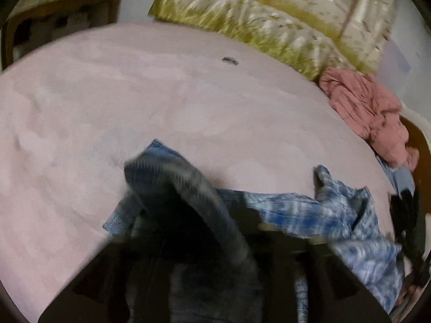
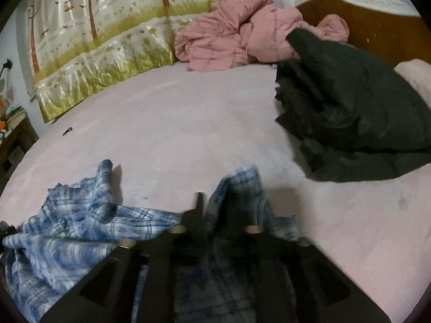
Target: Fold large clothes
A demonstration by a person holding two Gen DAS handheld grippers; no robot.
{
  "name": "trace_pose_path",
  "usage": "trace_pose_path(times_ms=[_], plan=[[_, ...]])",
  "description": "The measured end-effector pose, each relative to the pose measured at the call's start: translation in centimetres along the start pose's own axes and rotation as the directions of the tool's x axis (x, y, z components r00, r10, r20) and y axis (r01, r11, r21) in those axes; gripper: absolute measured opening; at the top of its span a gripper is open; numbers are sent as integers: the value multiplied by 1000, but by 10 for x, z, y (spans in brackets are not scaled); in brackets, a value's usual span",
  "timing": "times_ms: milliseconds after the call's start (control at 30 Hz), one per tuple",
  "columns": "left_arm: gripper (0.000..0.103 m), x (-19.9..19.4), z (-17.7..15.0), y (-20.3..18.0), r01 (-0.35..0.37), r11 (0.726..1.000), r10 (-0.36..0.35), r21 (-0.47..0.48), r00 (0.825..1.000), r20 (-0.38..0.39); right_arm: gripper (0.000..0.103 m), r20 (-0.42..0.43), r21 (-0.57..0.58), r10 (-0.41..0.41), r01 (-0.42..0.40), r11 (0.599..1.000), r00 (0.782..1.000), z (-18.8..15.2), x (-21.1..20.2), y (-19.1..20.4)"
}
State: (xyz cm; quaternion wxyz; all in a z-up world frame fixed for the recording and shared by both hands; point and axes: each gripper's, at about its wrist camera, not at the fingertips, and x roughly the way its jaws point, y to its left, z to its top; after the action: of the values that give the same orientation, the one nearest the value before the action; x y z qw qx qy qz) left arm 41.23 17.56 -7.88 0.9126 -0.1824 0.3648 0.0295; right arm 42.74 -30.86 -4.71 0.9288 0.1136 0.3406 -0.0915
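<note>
A blue and white plaid shirt (image 1: 296, 210) lies crumpled on the pink bed sheet (image 1: 107, 107), close in front of both grippers. In the left wrist view a fold of it is draped over the left finger of my left gripper (image 1: 215, 220), whose jaws stand wide apart. In the right wrist view the shirt (image 2: 80, 215) spreads to the left. A blurred corner of it stands up between the parted jaws of my right gripper (image 2: 226, 210), loose, with no pad pressing on it. The sheet (image 2: 188, 121) shows beyond.
A crumpled pink blanket (image 2: 231, 37) and a black garment (image 2: 350, 102) lie at the far right, by the wooden headboard (image 2: 377, 21). A folded floral quilt (image 2: 94, 53) lines the far edge. A small dark object (image 1: 229, 60) lies on the sheet. A wooden nightstand (image 1: 54, 21) stands beyond the bed.
</note>
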Motion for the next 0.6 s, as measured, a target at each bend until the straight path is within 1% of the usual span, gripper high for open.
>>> trace_pose_path(times_ms=[33,67,100,133,167,200,233,300,333,367,400,433,467,500,533,567,600], plan=[[74,-11,-2,-2,-27,999,26,30,999,34,64,16,-14,-1,2,1000,1000,0,-9,-1],[76,-27,-4,-4,-58,997,54,56,995,83,77,33,-24,4,-3,1000,999,-1,-18,-2],[81,-40,-5,-5,-79,994,70,72,990,123,78,62,-33,12,-10,999,998,-2,-32,-6],[89,-52,-5,-4,-84,993,71,78,986,154,79,74,-33,15,-13,999,997,-3,-41,-9],[93,-65,-4,-1,-72,995,58,70,981,183,84,84,-20,20,-18,1000,996,-3,-54,-16],[100,-75,-2,6,-49,998,38,48,979,202,84,92,2,22,-22,1000,996,-3,-63,-23],[102,-80,2,12,-24,999,19,24,979,205,84,116,41,32,-36,999,993,-2,-75,-35],[102,-80,8,28,14,1000,-12,-11,984,176,85,152,99,48,-64,993,987,-1,-89,-55],[102,-74,10,33,3,1000,-1,-9,989,149,86,153,134,51,-72,988,987,-2,-93,-68],[102,-66,11,36,-25,1000,25,0,992,124,86,139,151,53,-74,986,989,-1,-93,-75],[102,-55,12,39,-62,998,60,16,994,91,86,101,163,66,-82,983,993,-2,-88,-83],[102,-44,13,40,-86,996,84,32,995,59,86,45,159,102,-108,981,994,-3,-76,-89],[102,-29,13,42,-94,995,92,47,995,24,86,5,155,122,-122,980,992,-4,-67,-92],[102,-14,12,45,-86,995,87,54,996,-15,86,-54,159,146,-136,978,988,-7,-52,-94],[100,-2,11,46,-71,996,74,53,996,-54,85,-101,176,181,-162,971,978,-11,-37,-95],[97,10,10,49,-48,998,52,46,994,-93,79,-122,180,211,-187,966,970,-15,-27,-93],[93,12,10,48,-42,998,46,51,995,-90,73,-138,169,237,-213,962,962,-17,-19,-87]])
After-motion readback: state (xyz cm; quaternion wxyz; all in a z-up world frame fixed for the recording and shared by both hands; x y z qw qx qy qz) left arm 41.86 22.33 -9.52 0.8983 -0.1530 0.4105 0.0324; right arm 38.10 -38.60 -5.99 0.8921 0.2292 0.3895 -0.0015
